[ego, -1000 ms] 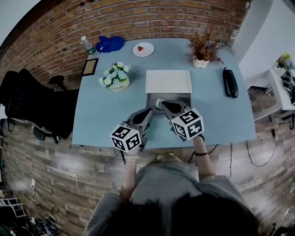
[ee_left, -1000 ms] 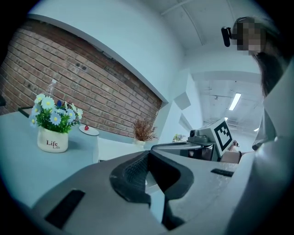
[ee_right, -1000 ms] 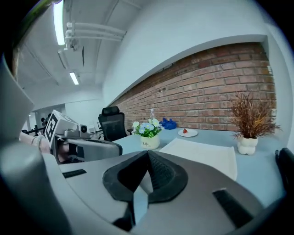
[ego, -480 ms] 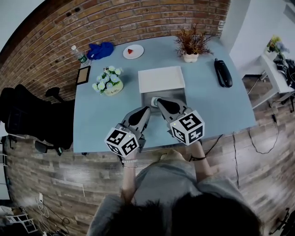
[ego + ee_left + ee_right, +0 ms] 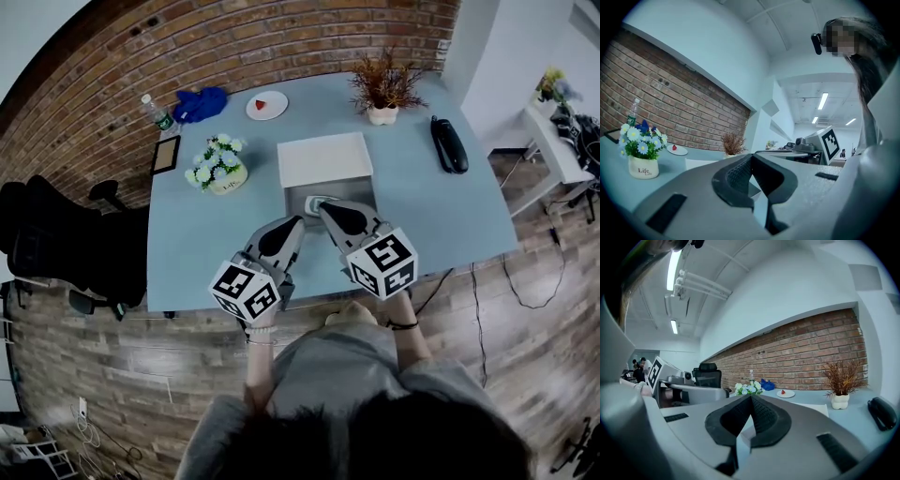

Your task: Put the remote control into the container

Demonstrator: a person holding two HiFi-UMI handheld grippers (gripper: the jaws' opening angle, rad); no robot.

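Grey container (image 5: pixel 364 193) at the middle of the worktop (image 5: pixel 216 246) holds something small and pale, seemingly the remote control (image 5: pixel 324 200). Left hand-held gripper (image 5: pixel 751 160) and right hand-held gripper (image 5: pixel 750 401) hover by the near edge, jaws closed, empty. Placing looks done, unless the black handset (image 5: pixel 448 145) by the right edge is meant.

The grey left gripper (image 5: pixel 290 224) and right gripper (image 5: pixel 325 207) carry black-and-white marker cubes (image 5: pixel 246 289); the person wears a grey top (image 5: pixel 337 364).

The remote (image 5: pixel 321 200) is small and pale. It lies flat inside the container (image 5: pixel 298 199), toward its left half. The container is a shallow, open grey box sitting level on the blue surface (image 5: pixel 216 234), near the front edge at mid-width.
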